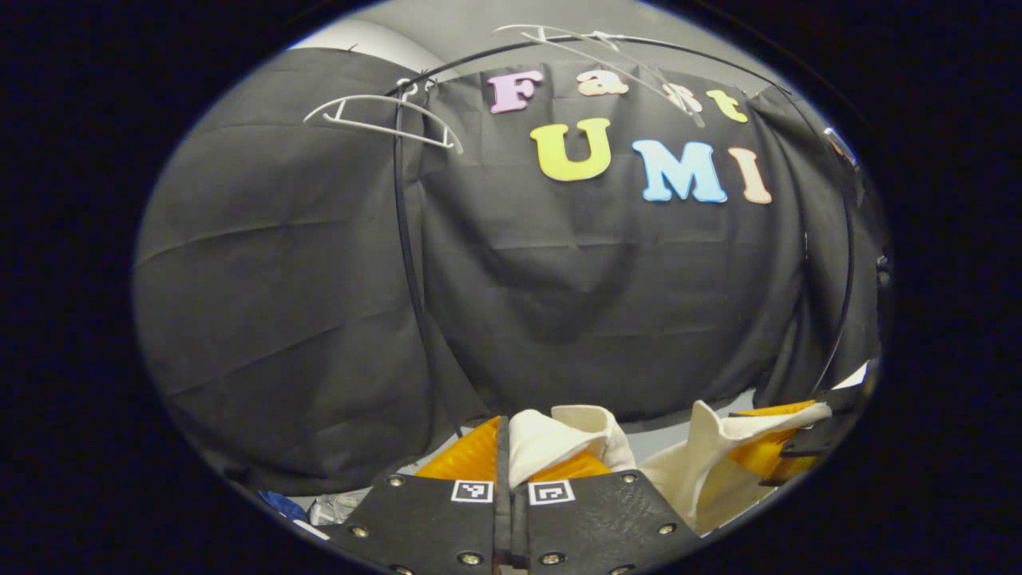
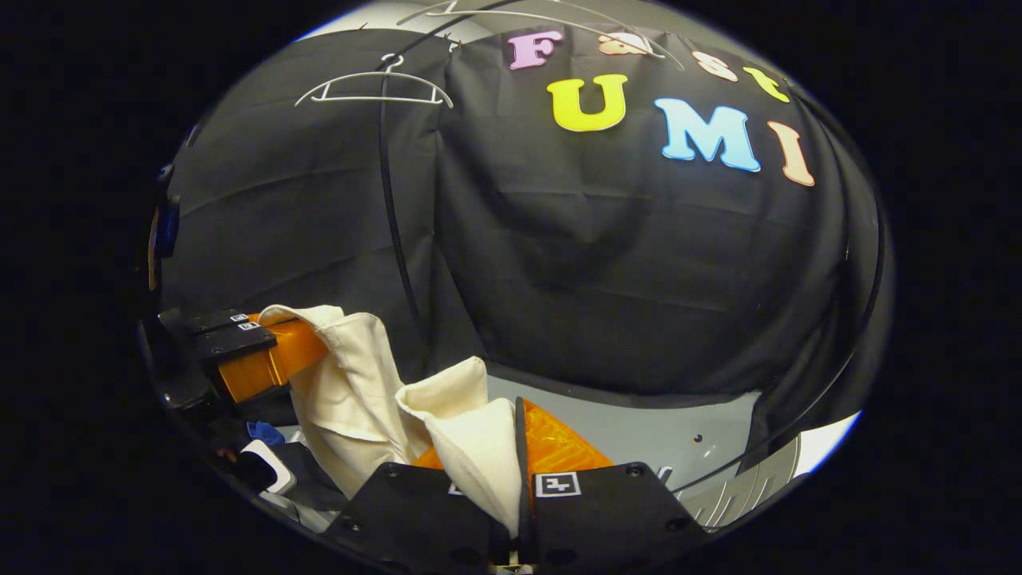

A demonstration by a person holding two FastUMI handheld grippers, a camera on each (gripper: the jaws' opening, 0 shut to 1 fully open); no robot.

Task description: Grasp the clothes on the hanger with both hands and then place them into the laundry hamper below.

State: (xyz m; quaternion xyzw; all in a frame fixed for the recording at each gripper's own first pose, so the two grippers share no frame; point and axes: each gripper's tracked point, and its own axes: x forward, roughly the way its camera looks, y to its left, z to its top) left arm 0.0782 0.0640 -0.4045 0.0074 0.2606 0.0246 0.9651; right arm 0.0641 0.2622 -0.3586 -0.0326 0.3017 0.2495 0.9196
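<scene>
Left gripper (image 1: 511, 459) and right gripper (image 2: 519, 447) level, each clenched on cream garment (image 2: 351, 399).

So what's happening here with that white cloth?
A person is working two handheld grippers, and both are clamped on a cream-white garment. The left gripper pinches one fold of it, and the right gripper pinches another, so the cloth hangs between them, low in front of the black booth wall. Up above, a white hanger hangs bare on the rail, so the garment looks already taken off. I can't make out the hamper.
</scene>
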